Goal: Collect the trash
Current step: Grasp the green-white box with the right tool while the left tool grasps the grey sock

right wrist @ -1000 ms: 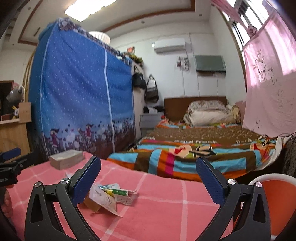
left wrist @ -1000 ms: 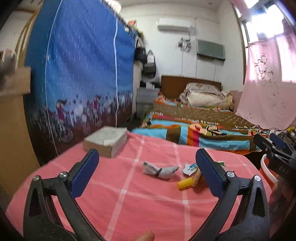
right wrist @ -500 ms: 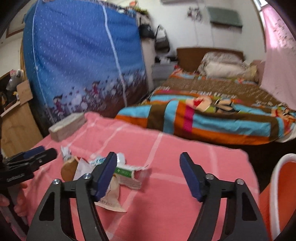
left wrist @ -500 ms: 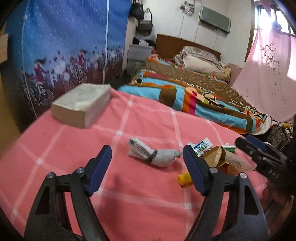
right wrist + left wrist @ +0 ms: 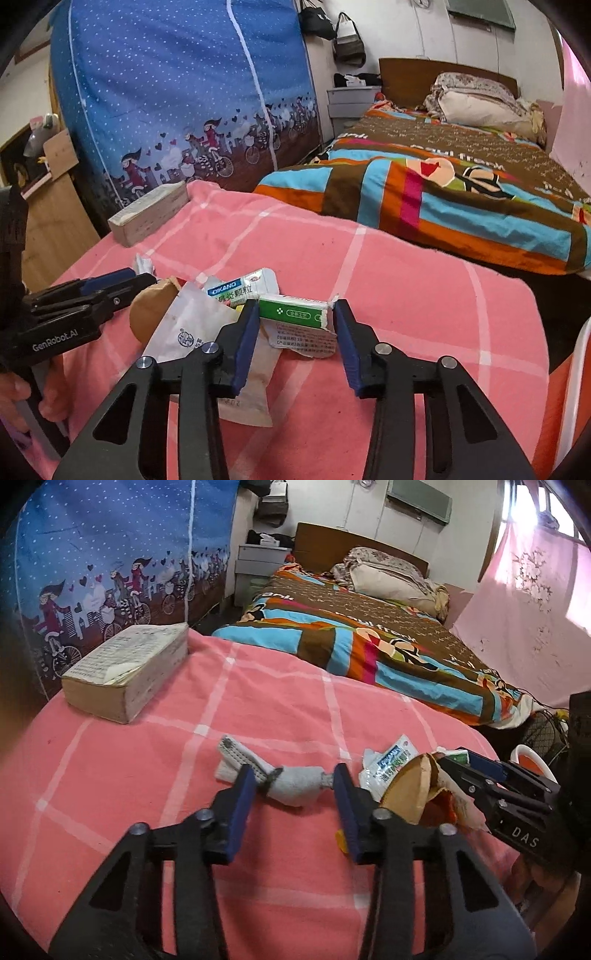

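While both pairs of blue-padded jaws are closing, nothing is yet pinched. A crumpled grey wad (image 5: 295, 788), soft and lumpy, is framed between the left gripper (image 5: 293, 788) pads on the pink checked cloth (image 5: 258, 701). A flat green carton (image 5: 291, 313) is bracketed by the right gripper (image 5: 295, 317), beside a glossy sachet (image 5: 240, 288) and creased paper bag (image 5: 184, 325).

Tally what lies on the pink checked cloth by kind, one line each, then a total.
Thick book: 1
Grey crumpled wad: 1
Printed sachet: 1
Green-and-white box: 1
Brown paper bag: 1
White paper bag: 1
Yellow item, mostly hidden: 1
Total: 7
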`<state>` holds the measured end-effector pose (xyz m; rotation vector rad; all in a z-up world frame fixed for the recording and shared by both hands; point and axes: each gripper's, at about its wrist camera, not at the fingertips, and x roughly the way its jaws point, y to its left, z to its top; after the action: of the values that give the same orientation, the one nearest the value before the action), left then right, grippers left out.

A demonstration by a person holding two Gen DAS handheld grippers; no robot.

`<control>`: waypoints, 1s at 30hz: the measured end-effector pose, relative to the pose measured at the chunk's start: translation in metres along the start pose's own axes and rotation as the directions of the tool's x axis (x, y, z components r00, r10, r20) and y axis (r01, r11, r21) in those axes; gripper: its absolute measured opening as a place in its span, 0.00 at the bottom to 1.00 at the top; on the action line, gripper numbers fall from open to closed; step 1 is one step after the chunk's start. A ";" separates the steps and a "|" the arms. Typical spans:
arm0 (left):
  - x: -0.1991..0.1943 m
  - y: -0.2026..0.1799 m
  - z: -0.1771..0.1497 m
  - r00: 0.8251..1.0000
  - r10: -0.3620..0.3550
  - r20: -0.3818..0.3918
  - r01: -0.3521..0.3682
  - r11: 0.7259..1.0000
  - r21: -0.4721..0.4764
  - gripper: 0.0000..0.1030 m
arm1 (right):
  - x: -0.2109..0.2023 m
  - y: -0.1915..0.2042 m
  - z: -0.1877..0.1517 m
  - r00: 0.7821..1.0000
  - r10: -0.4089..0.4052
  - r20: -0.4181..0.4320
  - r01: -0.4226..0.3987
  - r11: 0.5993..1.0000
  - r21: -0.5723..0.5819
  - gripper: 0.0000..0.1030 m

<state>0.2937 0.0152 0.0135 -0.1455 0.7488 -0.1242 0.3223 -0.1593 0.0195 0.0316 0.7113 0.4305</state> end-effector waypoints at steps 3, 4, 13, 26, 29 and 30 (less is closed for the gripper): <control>-0.002 -0.001 0.001 1.000 0.001 0.010 -0.001 1.000 0.010 0.28 | -0.003 0.000 -0.001 1.000 0.006 0.004 -0.006 1.000 0.001 0.37; -0.003 0.000 0.001 1.000 0.004 0.013 -0.004 1.000 0.006 0.15 | -0.003 0.000 -0.001 1.000 0.006 0.007 -0.006 1.000 0.000 0.37; -0.009 0.006 -0.002 1.000 -0.009 0.028 0.010 1.000 -0.027 0.04 | -0.019 0.002 -0.004 0.996 -0.003 0.088 0.003 1.000 0.000 0.37; -0.028 -0.002 -0.006 0.995 0.006 0.102 -0.008 1.000 0.018 0.03 | -0.029 0.003 -0.006 0.990 -0.008 0.142 0.009 1.000 -0.011 0.37; -0.031 -0.003 -0.006 0.992 0.030 0.119 -0.032 0.999 0.016 0.04 | -0.032 0.006 -0.007 0.988 -0.007 0.156 0.010 1.000 -0.022 0.37; -0.030 -0.002 -0.006 0.993 0.040 0.114 -0.042 0.999 0.012 0.06 | -0.032 0.007 -0.008 0.988 -0.006 0.157 0.010 1.000 -0.024 0.37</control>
<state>0.2677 0.0175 0.0297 -0.1219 0.6371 -0.0814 0.2930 -0.1669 0.0345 0.0393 0.5513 0.4241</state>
